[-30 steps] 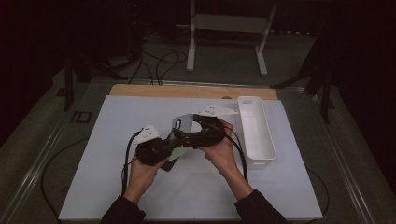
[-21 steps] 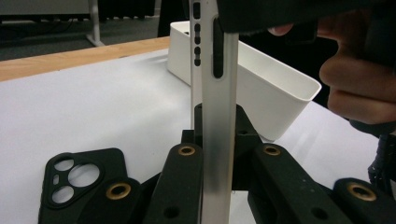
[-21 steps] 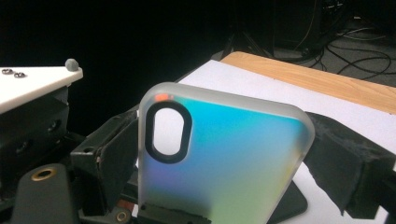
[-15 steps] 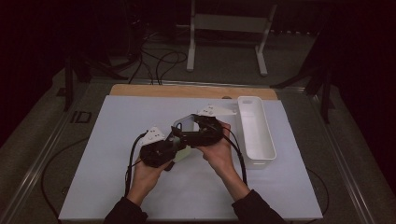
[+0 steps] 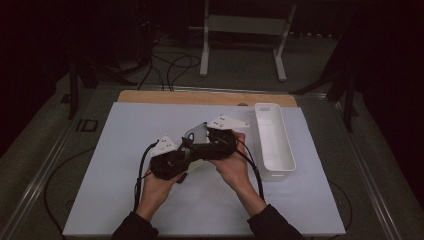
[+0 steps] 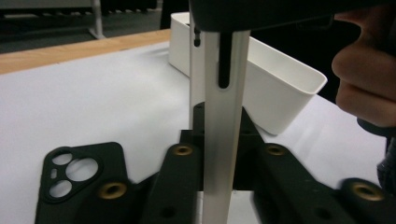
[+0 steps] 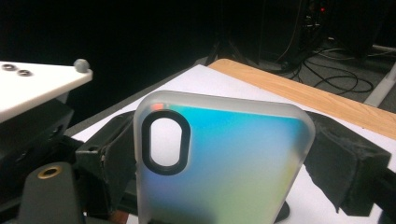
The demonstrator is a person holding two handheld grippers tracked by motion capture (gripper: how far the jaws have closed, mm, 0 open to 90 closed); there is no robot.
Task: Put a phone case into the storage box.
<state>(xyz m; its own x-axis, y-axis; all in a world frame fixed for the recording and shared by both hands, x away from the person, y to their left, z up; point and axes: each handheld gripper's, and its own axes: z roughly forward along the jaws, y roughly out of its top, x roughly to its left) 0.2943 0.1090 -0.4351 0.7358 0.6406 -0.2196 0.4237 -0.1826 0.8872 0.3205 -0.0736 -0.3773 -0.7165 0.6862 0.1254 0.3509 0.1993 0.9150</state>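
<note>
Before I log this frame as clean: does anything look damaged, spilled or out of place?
Nothing stands out. The translucent phone case stands upright between the two grippers, intact. A black phone case lies flat on the white mat, and the white bin sits upright at the right.

The high view is dim and grainy: light from above falls on the pale worktop (image 5: 125, 150) while the surroundings sink into black. Both gripper views are soft, with the nearest parts blurred and faint glare.
</note>
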